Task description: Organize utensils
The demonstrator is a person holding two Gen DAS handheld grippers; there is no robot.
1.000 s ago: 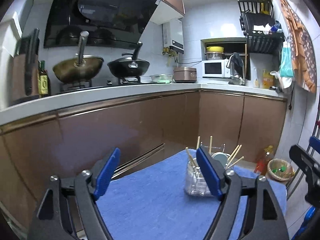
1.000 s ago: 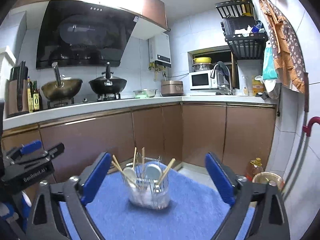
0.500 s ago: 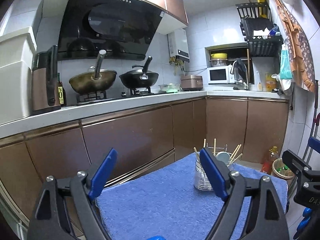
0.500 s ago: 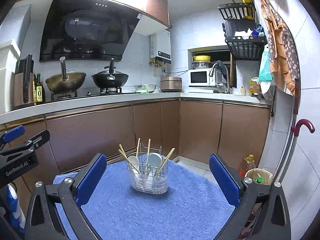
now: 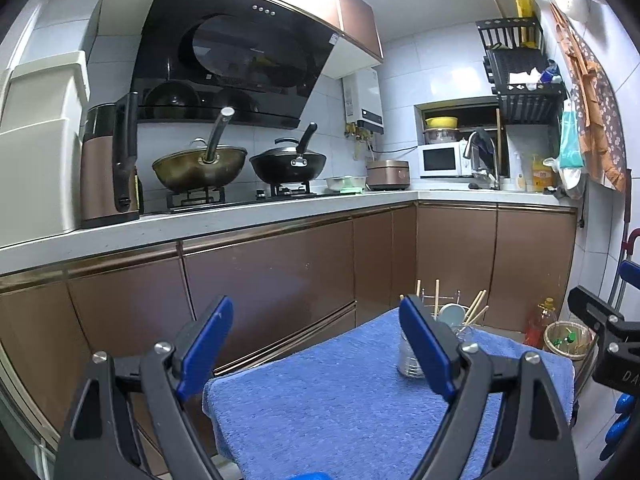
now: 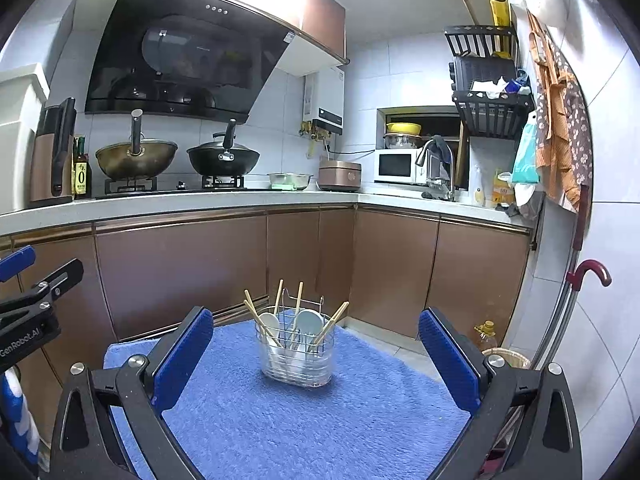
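While both hand-held grippers (image 5: 316, 346) (image 6: 316, 360) gape empty, the utensil caddy (image 6: 296, 354) stands unobstructed on blue towel (image 6: 320, 420).

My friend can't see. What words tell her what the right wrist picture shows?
A clear utensil holder with wooden chopsticks and white spoons stands upright on a blue towel. The right gripper frames it, open and empty, with kitchen cabinets behind.

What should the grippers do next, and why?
Probably nothing more than rest clear. Chopsticks and spoons stand in the holder on the blue towel, no loose utensil shows, and the left gripper and right gripper are open and empty.
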